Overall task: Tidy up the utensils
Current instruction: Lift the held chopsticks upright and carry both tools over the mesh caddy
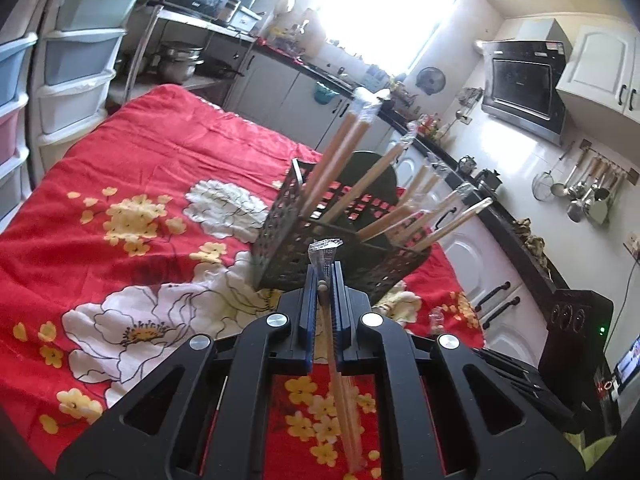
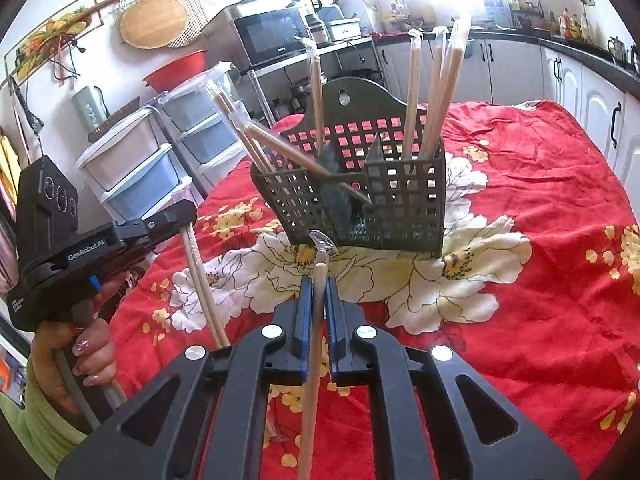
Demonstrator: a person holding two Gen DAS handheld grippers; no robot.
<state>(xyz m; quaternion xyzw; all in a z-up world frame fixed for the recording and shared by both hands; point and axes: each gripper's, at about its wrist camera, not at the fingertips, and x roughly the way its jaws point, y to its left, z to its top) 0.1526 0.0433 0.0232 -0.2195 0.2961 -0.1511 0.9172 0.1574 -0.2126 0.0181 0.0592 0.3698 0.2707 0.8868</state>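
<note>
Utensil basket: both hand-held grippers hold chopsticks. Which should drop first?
Probably right. The right hand-held gripper faces the basket head-on, its chopsticks aimed at the open compartments. The left hand-held gripper sits off to the side, its chopsticks hanging down.

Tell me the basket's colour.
The basket is dark olive green with a square-hole grid; the right wrist view shows it best.

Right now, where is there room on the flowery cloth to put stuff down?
The red cloth lies bare right of the basket, toward the white cupboards. It is crowded in front of the basket, where both claws hold chopsticks.
</note>
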